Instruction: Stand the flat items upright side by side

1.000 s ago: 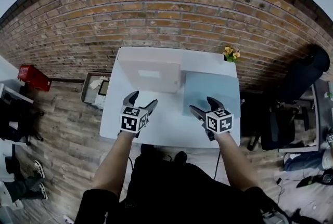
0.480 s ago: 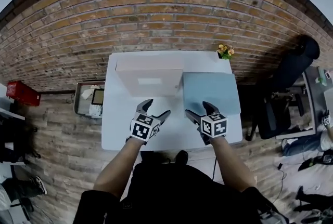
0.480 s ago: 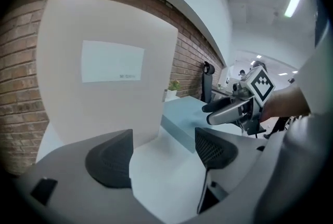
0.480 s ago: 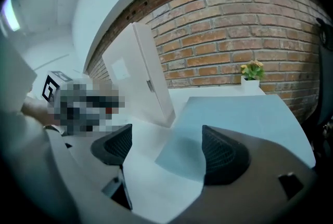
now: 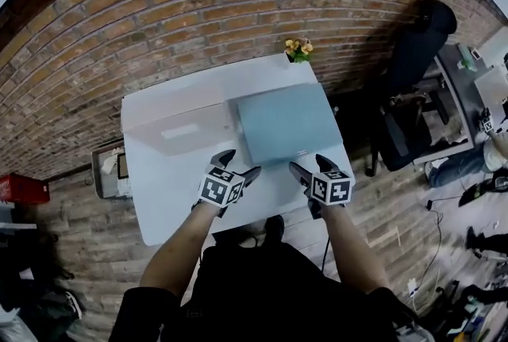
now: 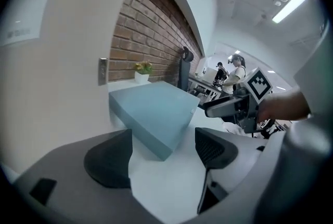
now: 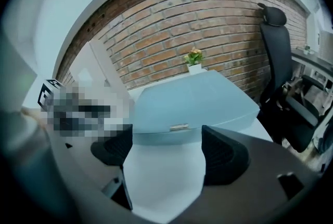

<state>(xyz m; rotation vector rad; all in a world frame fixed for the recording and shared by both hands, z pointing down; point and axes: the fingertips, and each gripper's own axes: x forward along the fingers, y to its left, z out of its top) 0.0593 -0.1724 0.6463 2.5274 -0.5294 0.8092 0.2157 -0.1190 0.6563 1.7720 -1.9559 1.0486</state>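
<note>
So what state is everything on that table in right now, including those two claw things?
Blue box: lying flat on the table.
Beige box: standing upright, left of the blue box.
Left gripper: open, empty.
Right gripper: open, empty, facing the blue box's near edge.
Flower pot: upright at the table's far edge.
</note>
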